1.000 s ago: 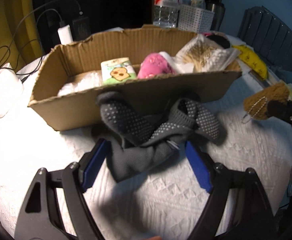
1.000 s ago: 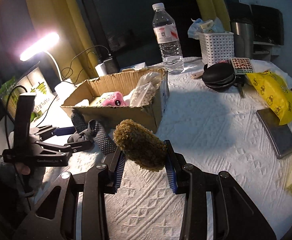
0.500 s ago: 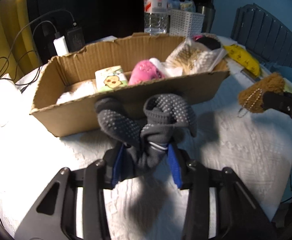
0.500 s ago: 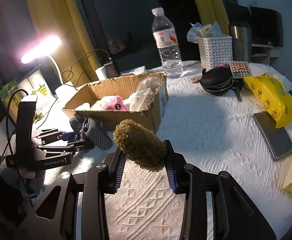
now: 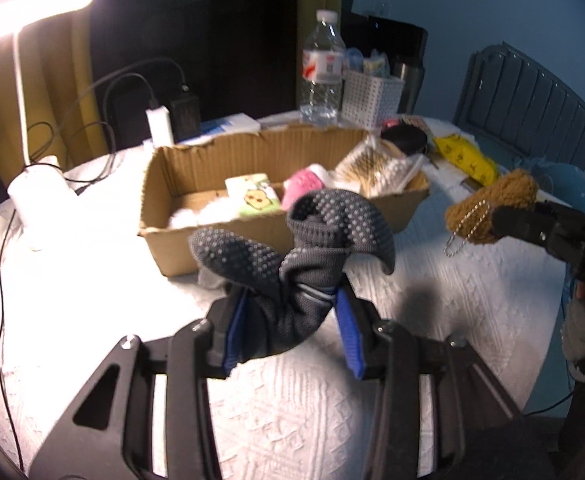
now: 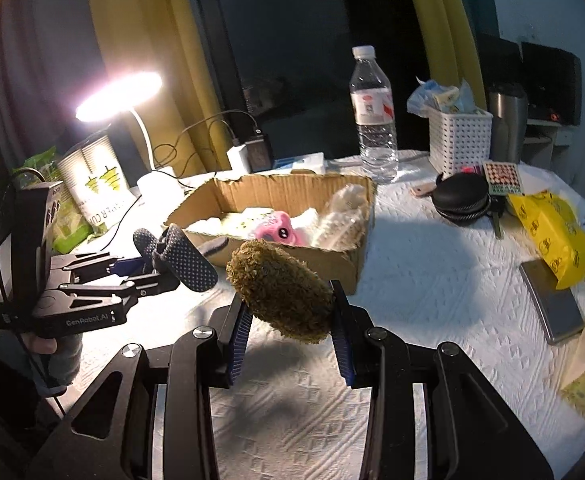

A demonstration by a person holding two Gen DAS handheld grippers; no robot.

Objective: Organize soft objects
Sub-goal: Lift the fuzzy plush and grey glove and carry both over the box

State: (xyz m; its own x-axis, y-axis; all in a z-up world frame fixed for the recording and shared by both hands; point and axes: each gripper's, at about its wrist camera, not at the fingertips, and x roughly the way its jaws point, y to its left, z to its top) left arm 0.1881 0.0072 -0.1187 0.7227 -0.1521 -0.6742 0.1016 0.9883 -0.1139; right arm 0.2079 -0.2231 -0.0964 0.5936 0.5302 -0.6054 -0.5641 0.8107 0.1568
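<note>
The left hand-held gripper, whose jaws have just been closing, is now clenched on the grey dotted socks, which are lifted clear of the desk in front of the cardboard box. The right hand-held gripper is seen grasping the brown fuzzy pouch, also raised. Both items are judged ready for placing in the box.

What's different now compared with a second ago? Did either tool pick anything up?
The left tool closed its jaws on the grey dotted socks, which had been lying on the white cloth against the cardboard box, and lifted them clear. The right tool kept its grip on the brown fuzzy pouch and rose a little. The box and its contents stayed put.
</note>
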